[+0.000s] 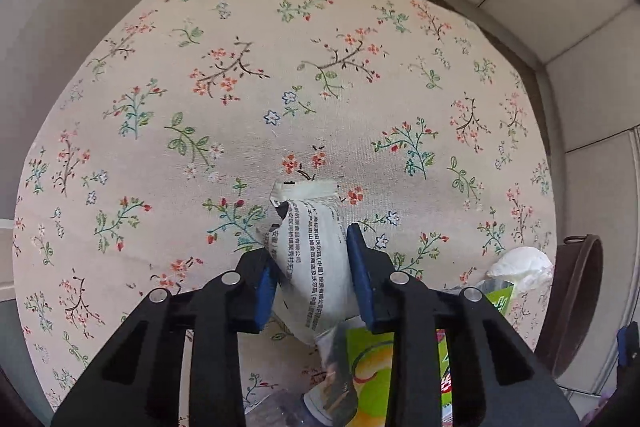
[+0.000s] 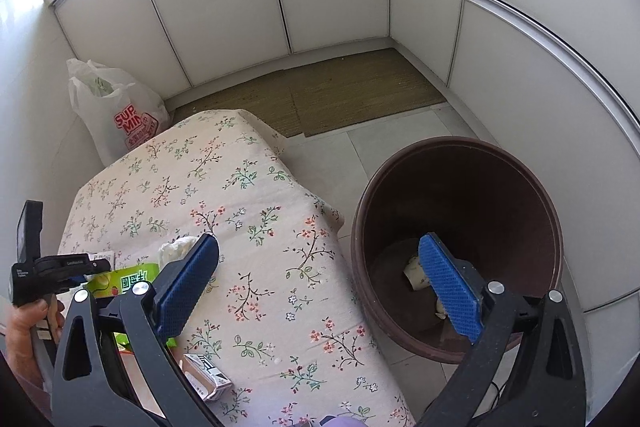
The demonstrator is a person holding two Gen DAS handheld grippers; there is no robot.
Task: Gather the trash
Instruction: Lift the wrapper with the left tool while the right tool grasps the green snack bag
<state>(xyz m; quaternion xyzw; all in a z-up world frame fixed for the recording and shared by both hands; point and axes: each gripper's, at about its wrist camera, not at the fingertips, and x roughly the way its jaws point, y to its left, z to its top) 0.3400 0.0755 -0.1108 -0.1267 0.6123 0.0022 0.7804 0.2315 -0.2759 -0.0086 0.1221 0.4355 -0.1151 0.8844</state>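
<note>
My left gripper (image 1: 314, 267) is shut on a crumpled white wrapper (image 1: 316, 223) printed with black text, its blue pads pressing both sides just above the floral tablecloth (image 1: 280, 87). Under it lie a green snack packet (image 1: 372, 367) and a clear plastic piece. A white tissue wad (image 1: 520, 267) sits to the right. My right gripper (image 2: 320, 287) is open and holds nothing, spanning the table's edge and the brown bin (image 2: 520, 179). Paper scraps (image 2: 416, 273) lie in the bin's bottom.
A small carton (image 2: 208, 375), the green packet (image 2: 128, 279) and the tissue (image 2: 176, 247) lie on the near table end. A hand (image 2: 24, 319) holds the left tool. A white shopping bag (image 2: 116, 107) stands behind the table; a woven mat (image 2: 320, 91) lies by white cabinets.
</note>
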